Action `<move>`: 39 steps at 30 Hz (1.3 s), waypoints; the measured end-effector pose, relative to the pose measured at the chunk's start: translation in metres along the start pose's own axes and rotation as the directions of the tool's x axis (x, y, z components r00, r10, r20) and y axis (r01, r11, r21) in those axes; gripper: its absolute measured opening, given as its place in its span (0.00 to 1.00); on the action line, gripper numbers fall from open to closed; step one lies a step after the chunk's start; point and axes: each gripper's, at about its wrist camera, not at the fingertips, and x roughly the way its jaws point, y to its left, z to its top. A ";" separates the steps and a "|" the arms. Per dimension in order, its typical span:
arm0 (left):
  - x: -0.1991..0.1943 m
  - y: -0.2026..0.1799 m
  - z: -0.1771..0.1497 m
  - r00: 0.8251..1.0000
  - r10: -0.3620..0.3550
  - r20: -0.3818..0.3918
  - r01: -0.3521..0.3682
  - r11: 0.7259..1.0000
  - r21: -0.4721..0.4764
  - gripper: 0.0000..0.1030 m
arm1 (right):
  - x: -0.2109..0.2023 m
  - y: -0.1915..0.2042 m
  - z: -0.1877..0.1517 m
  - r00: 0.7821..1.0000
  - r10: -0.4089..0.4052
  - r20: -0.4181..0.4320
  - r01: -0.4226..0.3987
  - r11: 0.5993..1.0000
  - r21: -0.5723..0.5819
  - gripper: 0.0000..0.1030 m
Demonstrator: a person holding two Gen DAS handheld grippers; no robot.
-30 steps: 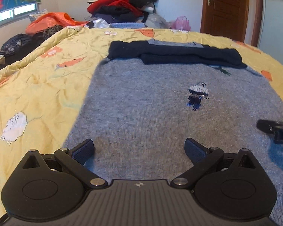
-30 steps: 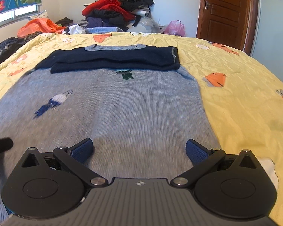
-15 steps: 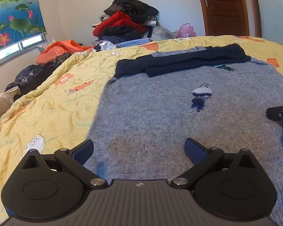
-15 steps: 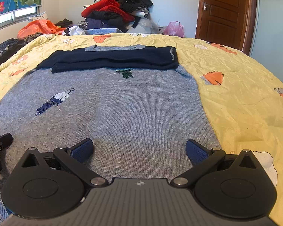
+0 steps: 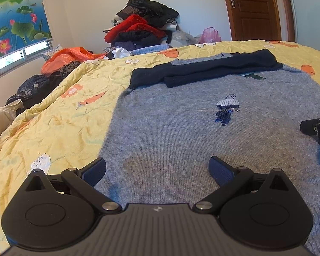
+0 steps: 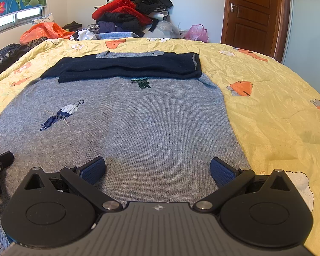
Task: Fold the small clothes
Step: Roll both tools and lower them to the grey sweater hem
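Observation:
A grey knitted sweater [image 5: 181, 132] [image 6: 138, 128] lies flat on the yellow quilt, its dark navy sleeves [image 5: 202, 72] [image 6: 125, 68] folded across the chest at the far end. Small embroidered figures [image 5: 226, 112] [image 6: 61, 115] decorate the front. My left gripper [image 5: 157, 170] hovers open over the sweater's near left part, nothing between its fingers. My right gripper [image 6: 157, 170] is open over the near right part, close to the sweater's right edge. Each gripper's tip shows at the side of the other's view.
The yellow quilt [image 5: 53, 123] [image 6: 277, 106] with orange prints covers the bed. A heap of red and black clothes [image 5: 143, 29] [image 6: 132, 12] stands behind the bed, an orange bag [image 5: 68, 57] at the left. A wooden door [image 6: 253, 15] is at the back right.
Both grippers have pulled back and tilted up a little, so more of the wall and picture shows. Both stay open, and the sweater lies as before.

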 end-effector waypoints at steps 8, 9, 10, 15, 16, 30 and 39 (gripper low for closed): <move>-0.015 0.008 -0.007 0.997 -0.069 -0.034 0.071 0.997 0.039 1.00 | -0.001 0.000 -0.001 1.000 0.001 0.001 -0.001 1.000 0.000 1.00; -0.019 0.012 -0.009 0.995 -0.089 -0.042 0.090 0.995 0.040 1.00 | -0.003 -0.001 -0.001 1.000 0.004 0.004 -0.004 1.000 0.003 1.00; -0.022 0.018 -0.013 0.993 -0.110 -0.051 0.112 0.993 0.038 1.00 | -0.006 -0.002 -0.003 1.000 0.013 0.004 -0.013 1.000 0.009 1.00; -0.035 0.053 -0.031 0.972 -0.210 -0.110 0.208 0.978 -0.033 1.00 | -0.047 -0.023 -0.026 0.988 0.151 0.005 -0.151 0.987 0.048 1.00; -0.037 0.062 -0.034 0.962 -0.240 -0.132 0.233 0.970 -0.067 1.00 | -0.058 -0.032 -0.033 0.979 0.203 0.011 -0.203 0.977 0.067 1.00; -0.022 0.162 -0.042 0.854 -0.514 -0.081 0.399 0.747 -0.531 1.00 | -0.092 -0.153 -0.056 0.890 0.455 0.030 -0.397 0.740 0.543 1.00; -0.014 0.189 -0.045 0.714 -0.692 -0.108 0.485 0.600 -0.636 1.00 | -0.086 -0.131 -0.051 0.897 0.442 0.006 -0.401 0.807 0.434 1.00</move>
